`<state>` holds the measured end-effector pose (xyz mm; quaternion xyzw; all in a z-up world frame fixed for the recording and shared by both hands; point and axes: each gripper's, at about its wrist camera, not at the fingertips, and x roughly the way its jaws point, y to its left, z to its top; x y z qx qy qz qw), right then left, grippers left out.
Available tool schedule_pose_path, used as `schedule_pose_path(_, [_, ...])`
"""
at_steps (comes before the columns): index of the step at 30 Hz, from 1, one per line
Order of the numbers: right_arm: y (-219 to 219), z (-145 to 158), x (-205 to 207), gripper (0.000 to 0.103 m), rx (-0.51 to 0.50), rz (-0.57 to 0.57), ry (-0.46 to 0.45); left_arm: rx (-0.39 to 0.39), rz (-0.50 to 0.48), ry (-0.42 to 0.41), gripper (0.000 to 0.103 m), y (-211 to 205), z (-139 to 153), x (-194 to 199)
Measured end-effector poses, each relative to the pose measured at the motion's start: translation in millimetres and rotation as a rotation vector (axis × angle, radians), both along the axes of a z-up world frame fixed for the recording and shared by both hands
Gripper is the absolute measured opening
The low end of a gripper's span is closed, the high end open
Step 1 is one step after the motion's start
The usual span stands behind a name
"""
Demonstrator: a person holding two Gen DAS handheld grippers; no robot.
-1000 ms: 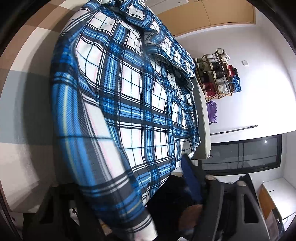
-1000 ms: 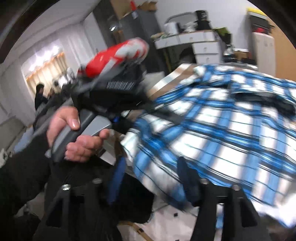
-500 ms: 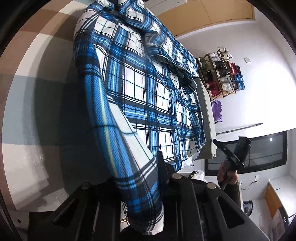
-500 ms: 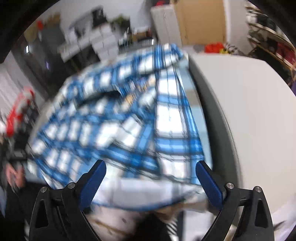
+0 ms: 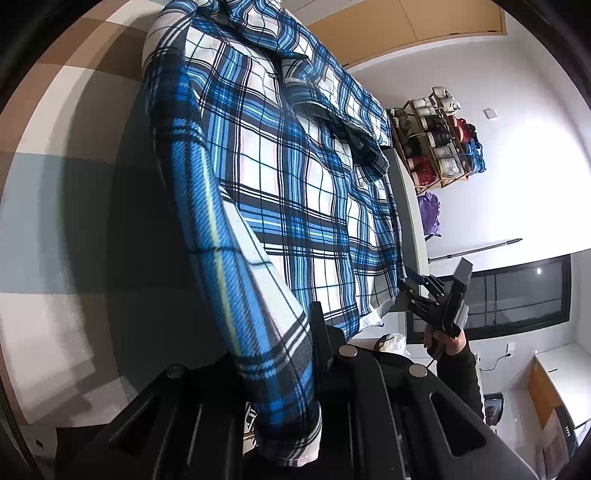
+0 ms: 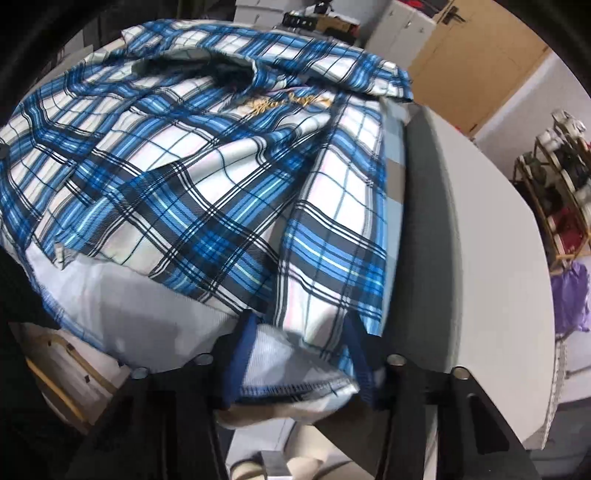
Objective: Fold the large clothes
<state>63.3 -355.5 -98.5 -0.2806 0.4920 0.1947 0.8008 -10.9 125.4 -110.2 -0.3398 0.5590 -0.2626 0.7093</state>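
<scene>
A blue, white and black plaid shirt (image 5: 277, 184) lies spread on the table's checked cloth (image 5: 74, 221). My left gripper (image 5: 295, 343) is shut on the shirt's near hem corner, and the fabric drapes over its fingers. Across the hem, my right gripper (image 5: 417, 280) reaches the shirt's other bottom corner at the table edge, held by a person's hand (image 5: 443, 339). In the right wrist view the shirt (image 6: 203, 184) hangs over the table's edge, and the right gripper (image 6: 299, 354) is closing with the hem bunched between its blue pads (image 6: 240, 362), which do not pinch it.
The pale table edge (image 6: 461, 221) runs along the shirt's right side. A wooden shelf of rolled goods (image 5: 439, 136) stands against the white wall, with a purple bag (image 5: 430, 214) below it. A dark window (image 5: 517, 295) and wooden cabinet doors (image 5: 406, 26) lie beyond.
The left gripper shut on the shirt's hem corner. The right gripper swung from beside the left hand to the shirt's other corner, tipped downward, and its jaws narrowed around the hem.
</scene>
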Motion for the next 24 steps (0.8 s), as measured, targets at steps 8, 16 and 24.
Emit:
schedule_pose_path(8, [-8, 23, 3, 0.003, 0.228, -0.041, -0.019, 0.0, 0.008, 0.006, 0.007, 5, -1, -2])
schedule_pose_path(16, [-42, 43, -21, 0.002, 0.319, -0.081, 0.021, 0.003, 0.007, 0.011, 0.007, 4, 0, -1])
schedule_pose_path(24, [-54, 19, -1, 0.028, 0.215, -0.148, 0.203, -0.009, 0.02, 0.019, 0.007, 10, -1, -1])
